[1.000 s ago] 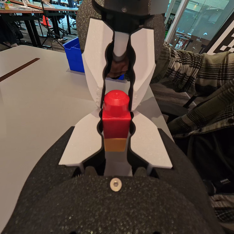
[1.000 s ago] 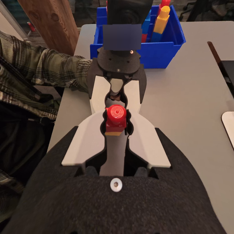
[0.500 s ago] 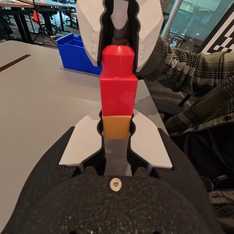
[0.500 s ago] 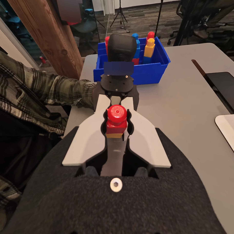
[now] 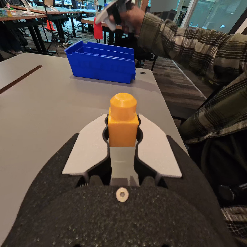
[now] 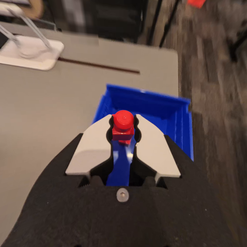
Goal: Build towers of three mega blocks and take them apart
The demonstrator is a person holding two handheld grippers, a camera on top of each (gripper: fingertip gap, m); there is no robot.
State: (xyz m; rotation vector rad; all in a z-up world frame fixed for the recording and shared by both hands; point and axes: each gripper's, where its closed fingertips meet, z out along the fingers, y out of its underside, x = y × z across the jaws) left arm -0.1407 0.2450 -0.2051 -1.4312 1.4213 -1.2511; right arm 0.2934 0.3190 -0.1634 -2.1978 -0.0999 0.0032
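My left gripper is shut on an orange block and holds it upright over the grey table. My right gripper is shut on a red block and holds it above a blue bin. In the left wrist view the right gripper shows high at the back, blurred, with the red block hanging from it above the blue bin. The right wrist view is motion-blurred.
The blue bin stands near the table's far right corner. A white stand base with clear legs sits on the table at the left of the right wrist view. A person's plaid sleeve reaches across on the right. My hands' fingertips stand some 45 cm from each other.
The red block has come off the orange block. My right gripper has carried it up and away to above the blue bin. My left gripper still holds the orange block.
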